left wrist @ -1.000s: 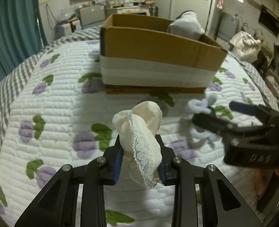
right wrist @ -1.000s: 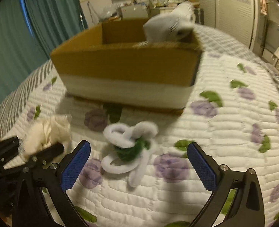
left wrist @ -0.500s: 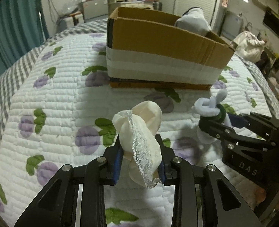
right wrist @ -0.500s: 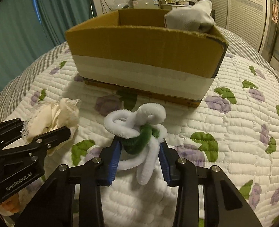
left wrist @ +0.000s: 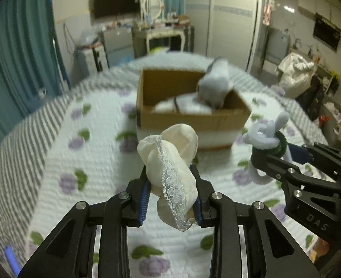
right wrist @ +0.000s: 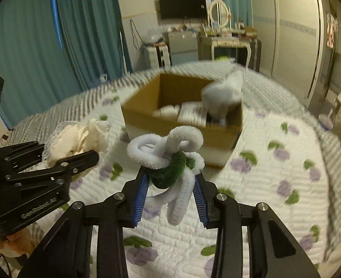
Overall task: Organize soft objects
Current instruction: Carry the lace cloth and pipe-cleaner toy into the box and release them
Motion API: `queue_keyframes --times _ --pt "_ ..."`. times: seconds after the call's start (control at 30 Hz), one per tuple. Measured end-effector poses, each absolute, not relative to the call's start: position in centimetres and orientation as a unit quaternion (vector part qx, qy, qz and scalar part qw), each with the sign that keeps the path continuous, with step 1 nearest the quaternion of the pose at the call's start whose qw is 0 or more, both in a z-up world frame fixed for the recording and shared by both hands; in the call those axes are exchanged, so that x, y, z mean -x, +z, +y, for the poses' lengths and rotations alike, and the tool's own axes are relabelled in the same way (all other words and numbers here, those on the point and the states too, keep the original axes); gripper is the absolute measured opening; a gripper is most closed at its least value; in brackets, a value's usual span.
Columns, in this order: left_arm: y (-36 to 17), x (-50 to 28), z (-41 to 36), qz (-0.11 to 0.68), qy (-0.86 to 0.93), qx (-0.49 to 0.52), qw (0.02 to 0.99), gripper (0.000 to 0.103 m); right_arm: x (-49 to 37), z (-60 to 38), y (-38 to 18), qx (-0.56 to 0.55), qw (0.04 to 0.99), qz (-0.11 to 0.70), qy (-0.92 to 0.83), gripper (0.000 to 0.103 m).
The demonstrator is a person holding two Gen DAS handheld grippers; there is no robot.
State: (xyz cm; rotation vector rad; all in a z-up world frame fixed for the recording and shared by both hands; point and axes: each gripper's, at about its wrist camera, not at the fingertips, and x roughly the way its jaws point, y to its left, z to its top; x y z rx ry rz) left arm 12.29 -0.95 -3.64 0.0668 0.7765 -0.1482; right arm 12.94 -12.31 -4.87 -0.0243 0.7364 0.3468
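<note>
Cream lace-trimmed cloth (left wrist: 170,176) bunched, held off the quilt; white-green chenille flower (right wrist: 170,162) held up too; cardboard box (left wrist: 189,120) open, holding white soft items.

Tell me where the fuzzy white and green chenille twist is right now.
The chenille twist is clamped in the right gripper, above the quilt, in front of the cardboard box.
</note>
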Motion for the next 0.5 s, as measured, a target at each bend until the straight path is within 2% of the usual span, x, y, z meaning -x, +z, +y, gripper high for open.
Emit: queue_keyframes --times 0.27,0.5 --pt "1.7 -16.5 -1.5 0.319 -0.078 -0.046 0.944 0.03 -16.7 -12.9 3.1 0.014 0.941 0.299 0.158 0.037" --pt "1.2 -23.5 -2.4 0.302 -0.075 -0.08 0.947 0.03 -24.7 -13.8 4.5 -0.012 0.944 0.3 0.136 0.037"
